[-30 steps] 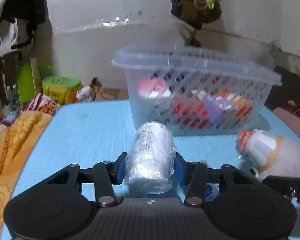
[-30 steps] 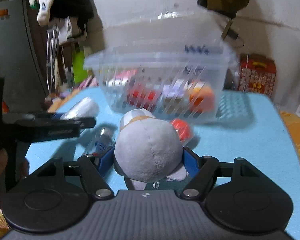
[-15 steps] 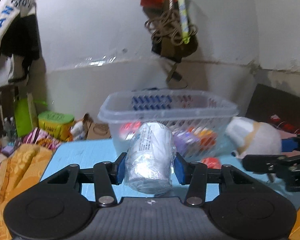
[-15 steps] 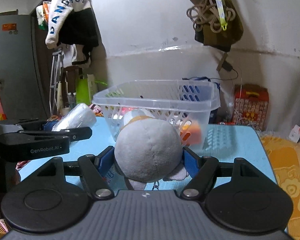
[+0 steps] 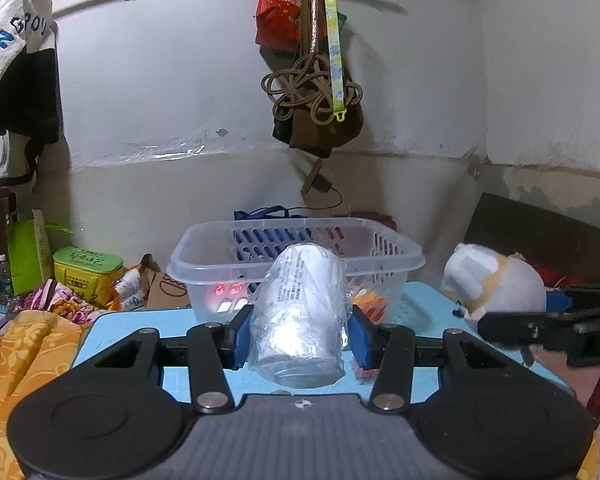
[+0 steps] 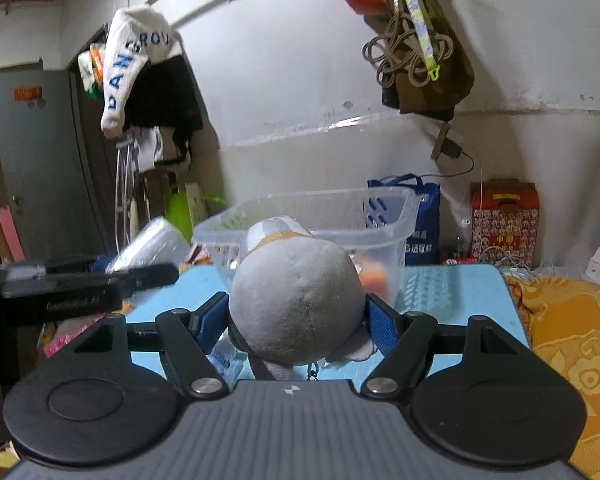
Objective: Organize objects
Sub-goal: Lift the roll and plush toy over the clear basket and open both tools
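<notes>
While your left gripper [image 5: 298, 340] pinches the wrapped cup [image 5: 300, 316] and your right gripper [image 6: 296, 320] the plush toy [image 6: 296, 300], carry both over the basket [image 5: 296, 248] and release.

Light blue counter [image 5: 124, 328] fills the foreground. A clear plastic basket [image 5: 204, 258] with slotted walls stands on it toward the far edge, red, orange and white items showing through its sides. Nearer us, a small clear packet [image 6: 224, 360] with blue print lies flat on the blue surface.
</notes>
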The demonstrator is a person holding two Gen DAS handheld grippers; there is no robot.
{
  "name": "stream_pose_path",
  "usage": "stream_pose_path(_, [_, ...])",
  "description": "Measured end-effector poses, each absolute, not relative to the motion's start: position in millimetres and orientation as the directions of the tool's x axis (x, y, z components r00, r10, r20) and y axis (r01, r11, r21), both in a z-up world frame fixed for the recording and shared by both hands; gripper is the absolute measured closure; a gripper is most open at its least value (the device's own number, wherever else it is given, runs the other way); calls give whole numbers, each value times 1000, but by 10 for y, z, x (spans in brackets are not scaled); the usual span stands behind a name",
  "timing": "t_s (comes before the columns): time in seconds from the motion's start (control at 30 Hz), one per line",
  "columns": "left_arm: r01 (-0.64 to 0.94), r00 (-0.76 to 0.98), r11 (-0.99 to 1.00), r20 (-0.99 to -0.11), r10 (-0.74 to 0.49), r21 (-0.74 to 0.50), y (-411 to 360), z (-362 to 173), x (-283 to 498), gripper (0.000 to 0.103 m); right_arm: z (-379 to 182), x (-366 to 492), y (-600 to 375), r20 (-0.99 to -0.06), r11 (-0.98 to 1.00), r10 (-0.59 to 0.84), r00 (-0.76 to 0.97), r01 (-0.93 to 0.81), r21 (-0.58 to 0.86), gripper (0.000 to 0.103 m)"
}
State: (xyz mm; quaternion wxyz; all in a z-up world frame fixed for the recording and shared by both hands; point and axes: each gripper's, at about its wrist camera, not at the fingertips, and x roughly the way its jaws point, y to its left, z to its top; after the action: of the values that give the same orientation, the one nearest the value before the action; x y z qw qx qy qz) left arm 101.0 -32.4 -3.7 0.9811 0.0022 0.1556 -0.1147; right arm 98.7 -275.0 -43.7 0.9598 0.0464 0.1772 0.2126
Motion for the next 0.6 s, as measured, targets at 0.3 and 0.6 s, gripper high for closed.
stream_pose_path(0.3, [248,918,960,-285,-276,-132,-375,499,1539,51,117,1683,-2447,-165,922,376,912,-386,-30,28])
stream_pose_path(0.6, [162,875,950,-406,-263,-265,-248,311,2803,49,-86,2883,-2245,-389,937,324,863,-350,2,27])
